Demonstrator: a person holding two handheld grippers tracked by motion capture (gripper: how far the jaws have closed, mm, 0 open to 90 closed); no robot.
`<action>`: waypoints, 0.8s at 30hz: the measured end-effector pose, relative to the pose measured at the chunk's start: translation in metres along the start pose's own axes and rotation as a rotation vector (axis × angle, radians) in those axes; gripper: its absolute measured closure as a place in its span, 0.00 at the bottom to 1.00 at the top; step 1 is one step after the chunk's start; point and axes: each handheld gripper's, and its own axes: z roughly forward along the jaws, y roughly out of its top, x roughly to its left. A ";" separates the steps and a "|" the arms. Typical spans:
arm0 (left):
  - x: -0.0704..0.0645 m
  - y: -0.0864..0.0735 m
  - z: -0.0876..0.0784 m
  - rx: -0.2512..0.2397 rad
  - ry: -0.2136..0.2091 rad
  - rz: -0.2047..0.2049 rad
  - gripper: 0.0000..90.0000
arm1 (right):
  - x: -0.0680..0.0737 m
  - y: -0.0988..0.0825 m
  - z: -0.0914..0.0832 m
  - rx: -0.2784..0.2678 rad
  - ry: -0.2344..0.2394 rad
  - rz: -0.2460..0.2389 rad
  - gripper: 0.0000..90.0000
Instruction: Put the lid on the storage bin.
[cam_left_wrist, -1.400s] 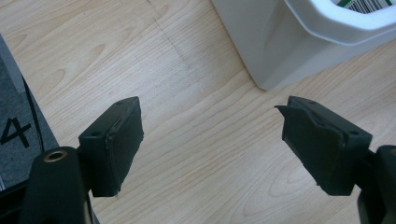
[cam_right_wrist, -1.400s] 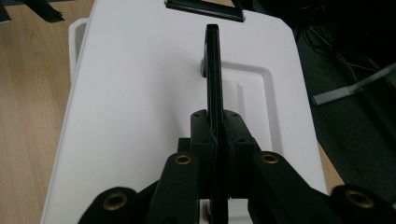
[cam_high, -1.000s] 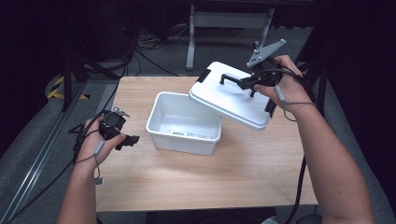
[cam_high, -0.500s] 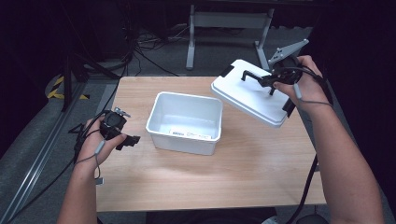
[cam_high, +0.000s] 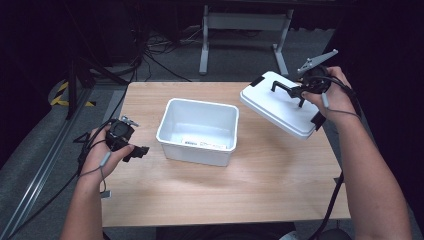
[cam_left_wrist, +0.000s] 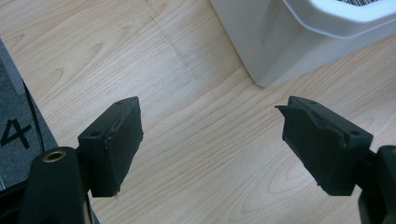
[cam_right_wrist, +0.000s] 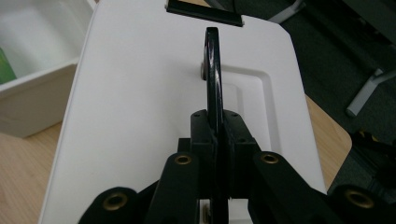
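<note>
While the white box (cam_high: 199, 131) sits open at the middle of the wooden table (cam_high: 225, 195), holding a label on its floor, the right gripper (cam_high: 301, 91) clamps the black handle (cam_right_wrist: 212, 70) of the white lid (cam_high: 282, 102), tilted above the table's far right. The right gripper view adds something green inside the box. The left gripper (cam_left_wrist: 210, 154), jaws spread and empty, rests near the box's left.

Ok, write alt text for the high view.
The right gripper holds a white lid by its black handle, tilted above the wooden table's right side. An open white bin sits mid-table, and the left gripper hovers open to its left.
</note>
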 end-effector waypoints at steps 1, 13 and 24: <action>0.000 0.000 0.000 0.003 0.001 -0.001 0.23 | -0.002 -0.003 0.002 0.004 -0.002 0.006 0.94; 0.001 0.002 0.003 0.008 0.003 0.015 0.23 | -0.010 -0.052 0.046 0.058 0.005 0.083 0.94; 0.001 0.001 0.002 0.009 0.000 0.010 0.23 | -0.005 -0.078 0.075 0.106 0.043 0.127 0.94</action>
